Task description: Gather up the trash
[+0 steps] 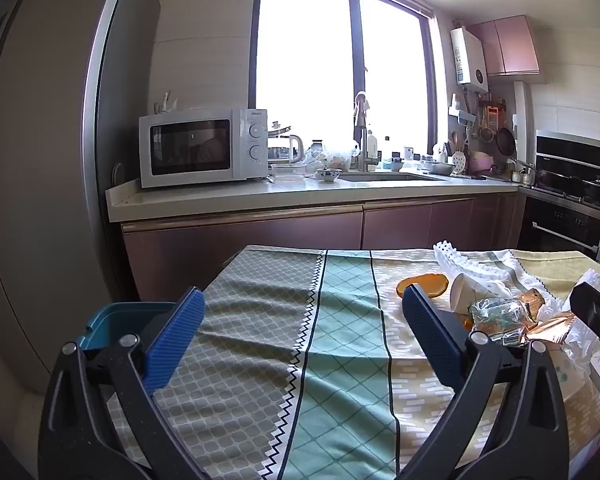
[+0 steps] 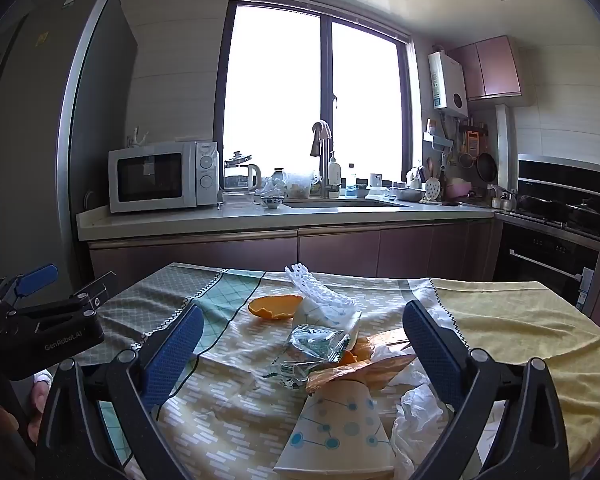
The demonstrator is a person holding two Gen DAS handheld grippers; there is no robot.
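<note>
While nothing is bagged or binned yet as far as the views show, the task looks barely started. Patchwork tablecloth in grey, teal and yellow (image 2: 236,396) fills the lower half of both views over a table; far edge runs across mid-frame, kitchen counter well behind it. Teal plastic bin (image 1: 118,326) sits lower left of the left wrist view, just past the table's left edge, likely the drop target.

Left gripper (image 1: 302,330): jaws at full spread, nothing between them, only bare cloth. Right gripper (image 2: 302,350): jaws also wide apart, holding nothing, trash heap lying between and below the fingers, not pinched.

Heap sits centre of the right wrist view, right side of the left wrist view:
- white paper cup with blue dots (image 2: 336,432), on its side, nearest
- crumpled white plastic bag (image 2: 418,416), beside the cup
- white foam fruit net (image 2: 320,290), at the far side
- orange foil wrapper (image 2: 364,366)
- green-silver snack wrapper (image 2: 320,344)
- orange peel half (image 2: 274,306)

All six left to collect. Open cloth left of the heap gives room to move; the yellow right part is clear too.
</note>
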